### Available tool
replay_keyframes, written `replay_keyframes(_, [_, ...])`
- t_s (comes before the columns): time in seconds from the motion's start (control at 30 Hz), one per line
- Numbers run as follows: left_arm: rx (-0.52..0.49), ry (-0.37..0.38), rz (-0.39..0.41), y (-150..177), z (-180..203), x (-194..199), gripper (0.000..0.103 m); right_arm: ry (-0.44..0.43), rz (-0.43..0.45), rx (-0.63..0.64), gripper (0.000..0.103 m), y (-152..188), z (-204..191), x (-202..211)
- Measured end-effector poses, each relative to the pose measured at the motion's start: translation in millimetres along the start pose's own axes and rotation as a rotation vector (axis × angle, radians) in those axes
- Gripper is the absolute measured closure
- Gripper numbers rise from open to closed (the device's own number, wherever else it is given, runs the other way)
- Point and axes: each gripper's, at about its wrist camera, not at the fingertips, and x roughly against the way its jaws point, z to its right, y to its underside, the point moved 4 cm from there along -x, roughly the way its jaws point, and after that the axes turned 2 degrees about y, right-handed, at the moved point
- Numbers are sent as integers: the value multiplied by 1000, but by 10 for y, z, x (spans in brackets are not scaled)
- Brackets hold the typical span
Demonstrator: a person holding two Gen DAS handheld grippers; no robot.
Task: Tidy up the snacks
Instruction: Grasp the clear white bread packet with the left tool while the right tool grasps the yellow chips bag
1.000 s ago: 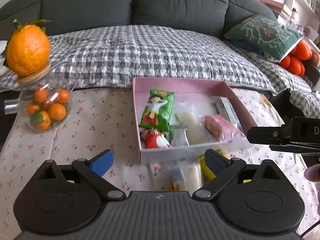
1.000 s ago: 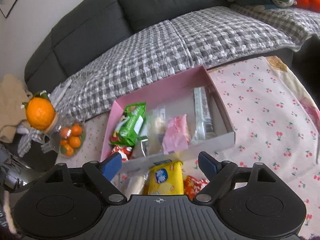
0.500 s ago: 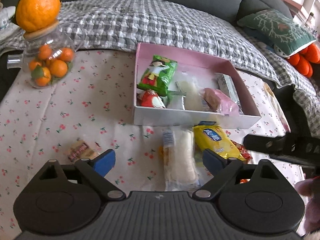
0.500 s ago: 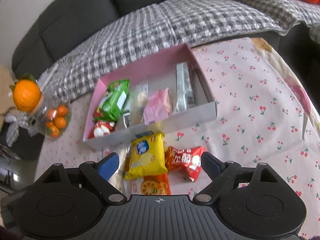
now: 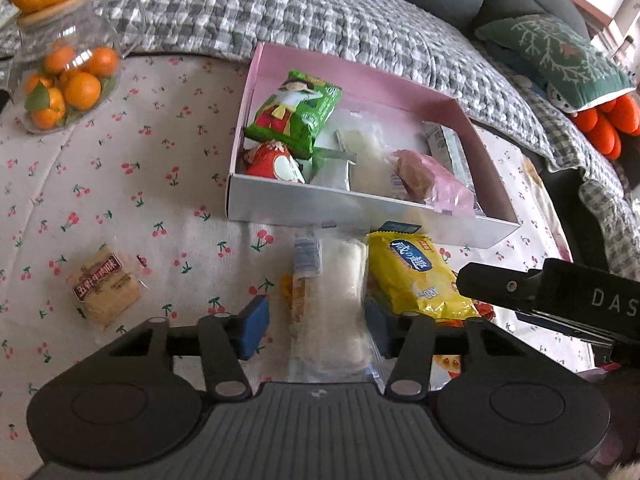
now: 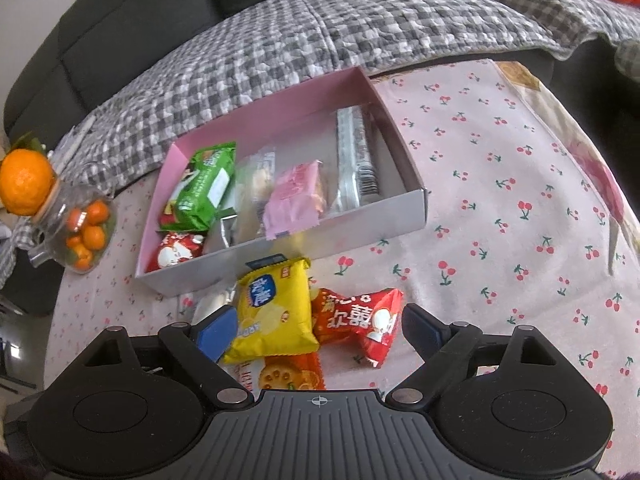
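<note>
Snacks: loose packets lie on the cherry-print desk [image 5: 120, 168] before the pink cardboard box [image 5: 360, 76].
Left hand-held gripper [image 5: 316, 326]: released, straddling the clear white-roll packet [image 5: 340, 300].
Right hand-held gripper [image 6: 318, 330]: released, over the yellow cracker packet [image 6: 276, 308].

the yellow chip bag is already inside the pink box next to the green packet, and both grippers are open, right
Not quite. The yellow chip bag lies outside the pink box, on the cherry-print cloth just in front of the box's near wall; the right wrist view shows this plainly. The green packet is inside the box, and the left gripper and the right gripper are both open.
</note>
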Motion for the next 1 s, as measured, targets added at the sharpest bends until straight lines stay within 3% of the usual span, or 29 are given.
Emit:
replay_keyframes(0.03, [10,9,-2,-3,-16,1,67,0,-3,0,12,3,-3,-15])
replay_keyframes(0.13, [15,21,2,-13,-44,38,75,1,-5,11,12,12,-50,-57])
replay_keyframes(0.27, [-8,4,23,-29,-62,126,78,-21,12,44,12,7,-166,-83])
replay_keyframes(0.4, [-25,-37,32,-34,-125,185,89,-60,31,74,13,-14,-286,-107])
replay_keyframes(0.57, [-18,-41,25,-20,-242,220,89,-38,36,105,14,-9,-382,-172])
replay_keyframes(0.63, [-18,-41,24,-14,-274,218,83,-23,44,134,15,1,-418,-191])
replay_keyframes(0.77, [-17,-22,16,-1,-295,199,76,-19,20,179,37,43,-488,-270])
replay_keyframes(0.87, [-20,4,-1,14,-279,157,73,-7,12,228,39,91,-537,-327])
replay_keyframes(1.0, [-52,-17,-6,36,-256,105,72,26,2,270,47,129,-562,-383])
